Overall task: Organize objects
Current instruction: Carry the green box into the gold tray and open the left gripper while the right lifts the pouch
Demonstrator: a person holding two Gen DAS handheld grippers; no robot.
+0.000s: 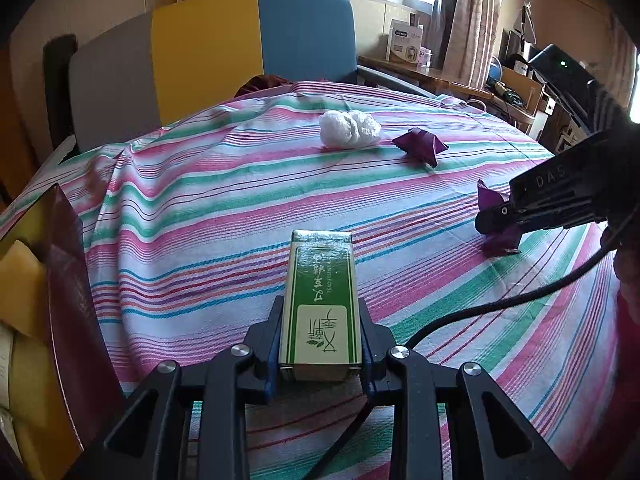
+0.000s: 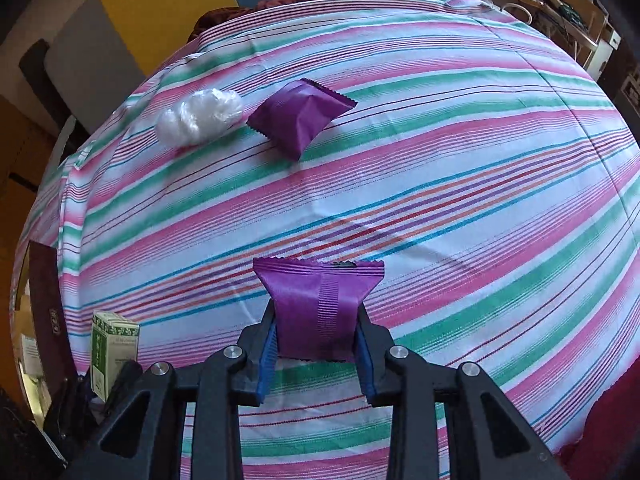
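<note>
**Left wrist view: both grippers loaded, drop-off comes next**

My left gripper (image 1: 322,344) clamps the green box (image 1: 322,300) at lower centre. Right wrist view alone shows my right gripper (image 2: 316,340) pinching a purple packet (image 2: 316,312). I judge both need carrying to the open container (image 1: 60,300) at left.

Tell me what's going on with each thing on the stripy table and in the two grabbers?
left gripper: shut on the green box
green box: held, long end pointing forward
right gripper: shut on a purple packet
held purple packet: sealed, pinched in the middle
other purple packet: sealed, lying on the tablecloth
white plastic bundle: crumpled, beside that packet
</note>
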